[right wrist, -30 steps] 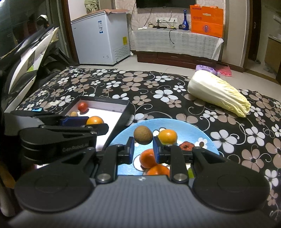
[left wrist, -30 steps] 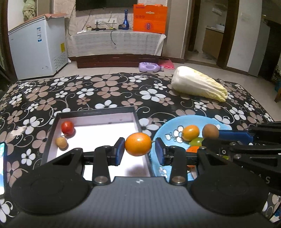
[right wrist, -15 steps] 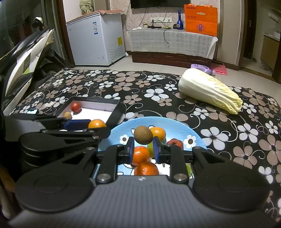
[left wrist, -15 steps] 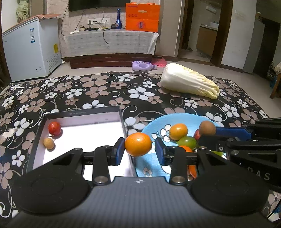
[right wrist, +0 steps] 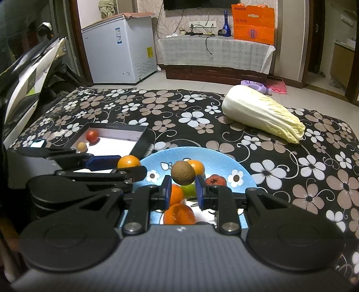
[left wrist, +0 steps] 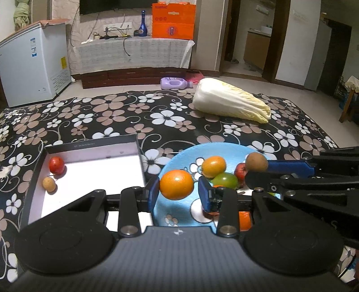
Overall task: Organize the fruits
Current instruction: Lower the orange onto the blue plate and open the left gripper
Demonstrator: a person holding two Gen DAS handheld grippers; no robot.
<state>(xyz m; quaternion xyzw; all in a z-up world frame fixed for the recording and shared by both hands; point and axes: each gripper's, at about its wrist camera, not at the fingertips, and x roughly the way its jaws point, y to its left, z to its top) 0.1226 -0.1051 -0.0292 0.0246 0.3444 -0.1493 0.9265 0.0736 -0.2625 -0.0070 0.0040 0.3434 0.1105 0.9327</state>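
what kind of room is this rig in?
Most likely a home living room: a wall-mounted television above a cloth-covered low cabinet, a white chest freezer, and a table under a black floral cloth.

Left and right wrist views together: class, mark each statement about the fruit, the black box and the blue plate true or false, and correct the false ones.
1. The left gripper holds a round orange fruit. True.
2. The right gripper holds a green fruit. False: it grips a brown kiwi-like fruit.
3. The black-walled box with a white floor contains a small red fruit and a small tan fruit. True.
4. The pale napa cabbage lies on the round blue plate. False: it lies on the flowered cloth, beyond the plate.
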